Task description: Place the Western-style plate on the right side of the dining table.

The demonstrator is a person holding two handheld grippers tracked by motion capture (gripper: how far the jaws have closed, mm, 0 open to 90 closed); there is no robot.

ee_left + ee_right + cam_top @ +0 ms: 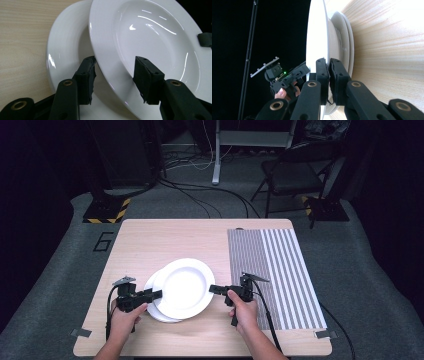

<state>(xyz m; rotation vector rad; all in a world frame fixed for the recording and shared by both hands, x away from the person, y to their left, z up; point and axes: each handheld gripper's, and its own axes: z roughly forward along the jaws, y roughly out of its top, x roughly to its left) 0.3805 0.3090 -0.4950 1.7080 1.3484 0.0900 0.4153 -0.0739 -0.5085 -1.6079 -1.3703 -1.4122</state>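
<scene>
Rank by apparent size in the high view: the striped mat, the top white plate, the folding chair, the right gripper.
1. striped mat
2. folding chair, though farther from the camera, so its rank over the plate is unsure
3. top white plate
4. right gripper

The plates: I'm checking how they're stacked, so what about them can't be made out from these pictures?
- Lower plate: in the high view the upper plate covers most of it, leaving a left crescent.
- Its underside and contact with the table: hidden in the left gripper view.
- Right gripper: its jaws close on the upper plate's rim, but the pinched edge is hidden between the pads.
- Left gripper: jaws straddle the rim; contact unclear.
</scene>
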